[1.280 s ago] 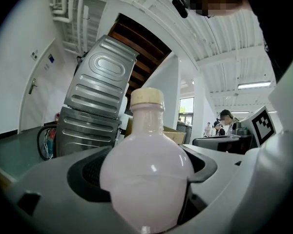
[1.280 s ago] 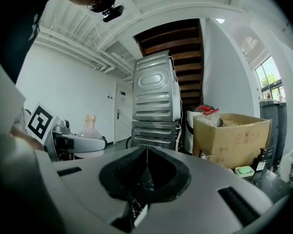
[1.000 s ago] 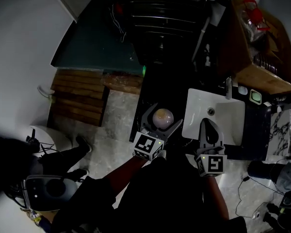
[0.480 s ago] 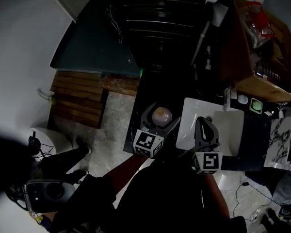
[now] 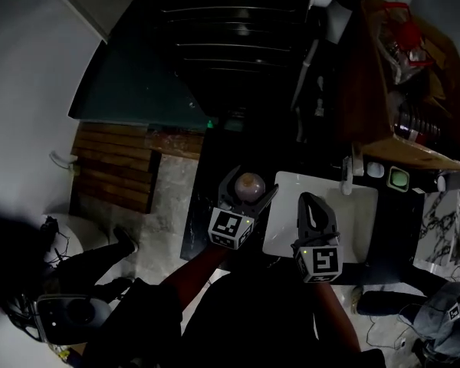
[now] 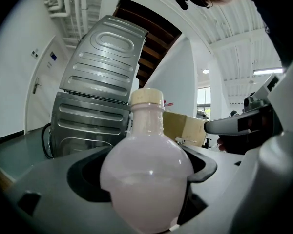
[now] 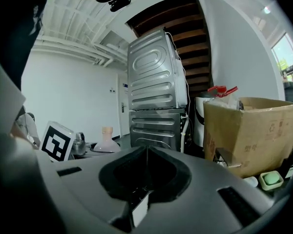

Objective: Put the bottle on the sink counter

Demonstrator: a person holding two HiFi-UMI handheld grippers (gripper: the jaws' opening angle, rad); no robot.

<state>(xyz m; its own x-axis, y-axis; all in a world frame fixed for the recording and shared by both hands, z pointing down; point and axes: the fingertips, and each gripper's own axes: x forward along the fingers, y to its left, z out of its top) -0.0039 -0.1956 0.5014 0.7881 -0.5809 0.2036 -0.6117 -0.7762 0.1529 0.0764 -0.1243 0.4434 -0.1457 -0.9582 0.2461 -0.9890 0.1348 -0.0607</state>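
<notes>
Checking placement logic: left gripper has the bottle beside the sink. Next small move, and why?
Probably lower the left gripper straight down until the bottle stands on the dark counter, then open. The bottle is upright and clamped between its jaws, over the counter just left of the white basin; whether it touches yet is unclear. The right gripper is shut and empty.

Glossy bottle (image 6: 145,179), matt cardboard box (image 7: 249,130)
</notes>
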